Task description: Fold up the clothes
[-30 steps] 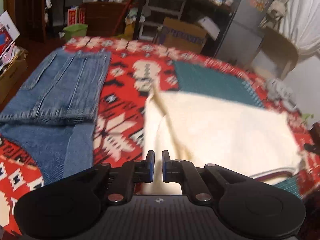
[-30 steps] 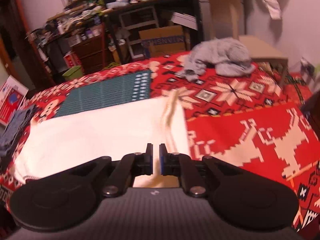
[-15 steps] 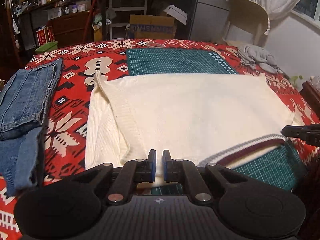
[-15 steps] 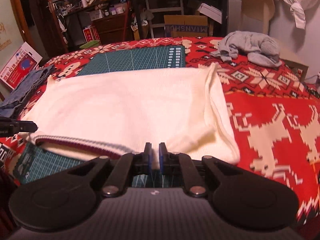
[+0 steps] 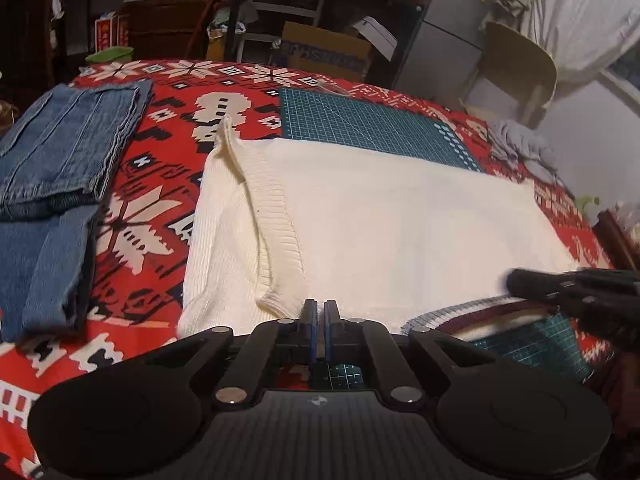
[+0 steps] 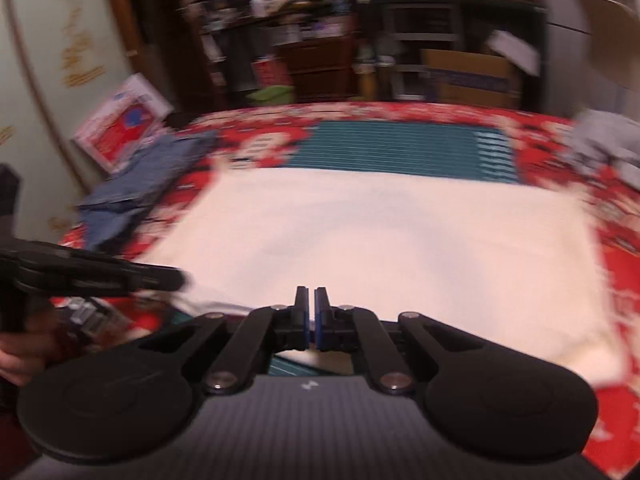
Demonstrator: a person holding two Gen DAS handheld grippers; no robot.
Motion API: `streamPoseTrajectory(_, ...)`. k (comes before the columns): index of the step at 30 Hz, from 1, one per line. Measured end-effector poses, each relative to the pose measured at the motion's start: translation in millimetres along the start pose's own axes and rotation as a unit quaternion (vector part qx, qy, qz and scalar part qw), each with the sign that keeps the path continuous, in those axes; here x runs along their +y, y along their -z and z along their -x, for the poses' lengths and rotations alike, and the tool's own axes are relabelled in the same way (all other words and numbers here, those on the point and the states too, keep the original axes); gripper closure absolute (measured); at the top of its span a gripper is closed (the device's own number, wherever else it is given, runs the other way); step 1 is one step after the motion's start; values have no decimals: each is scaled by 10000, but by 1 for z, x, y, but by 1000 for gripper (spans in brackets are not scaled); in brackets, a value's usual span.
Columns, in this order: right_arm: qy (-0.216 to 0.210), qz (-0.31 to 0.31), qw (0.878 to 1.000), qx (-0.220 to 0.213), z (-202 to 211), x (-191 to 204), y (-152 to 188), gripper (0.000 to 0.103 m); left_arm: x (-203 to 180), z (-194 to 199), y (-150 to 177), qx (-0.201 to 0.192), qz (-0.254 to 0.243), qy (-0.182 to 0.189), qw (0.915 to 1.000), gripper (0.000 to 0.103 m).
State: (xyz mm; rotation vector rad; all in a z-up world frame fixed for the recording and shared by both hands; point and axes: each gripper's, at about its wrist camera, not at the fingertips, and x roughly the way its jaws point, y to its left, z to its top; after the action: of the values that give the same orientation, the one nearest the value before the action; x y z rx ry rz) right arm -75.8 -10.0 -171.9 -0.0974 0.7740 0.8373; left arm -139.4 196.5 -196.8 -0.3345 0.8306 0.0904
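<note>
A red patterned cloth [image 5: 152, 216] with white snowflake figures covers the whole worktop, and on it lies a green cutting mat [image 5: 372, 128] that shows beyond the far edge of the clothing and again at the near edge under the collar. The cream knit sweater [image 5: 400, 232] lies spread flat across the middle of the mat and cloth, its ribbed sleeve [image 5: 272, 216] folded in over the body on the left side and its striped maroon and grey collar [image 5: 472, 312] at the near edge. To the left of the sweater, apart from it, folded blue jeans [image 5: 60, 168] lie in a stack on the cloth. At the far right corner of the worktop sits a crumpled grey garment [image 5: 520, 144], well apart from the sweater. The left tool [image 5: 320, 320] hovers at the near edge of the sweater, its blue-padded jaws together with only a thin slit between them and no cloth in it. The right tool [image 6: 311, 312], in a blurred view, sits over the near hem of the sweater with its jaws closing to nearly touching, nothing gripped between them.
</note>
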Motion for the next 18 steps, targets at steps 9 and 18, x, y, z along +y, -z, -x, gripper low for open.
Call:
streamPoseTrajectory(9,-594,454,9967,325,-55,60,-10,103,23,-1,3,-24,665,483,9966,99)
streamPoseTrajectory(18,-681,356,9961,429,-53,55,-1,103,40,-1,2,-16,1170,687,9908,100)
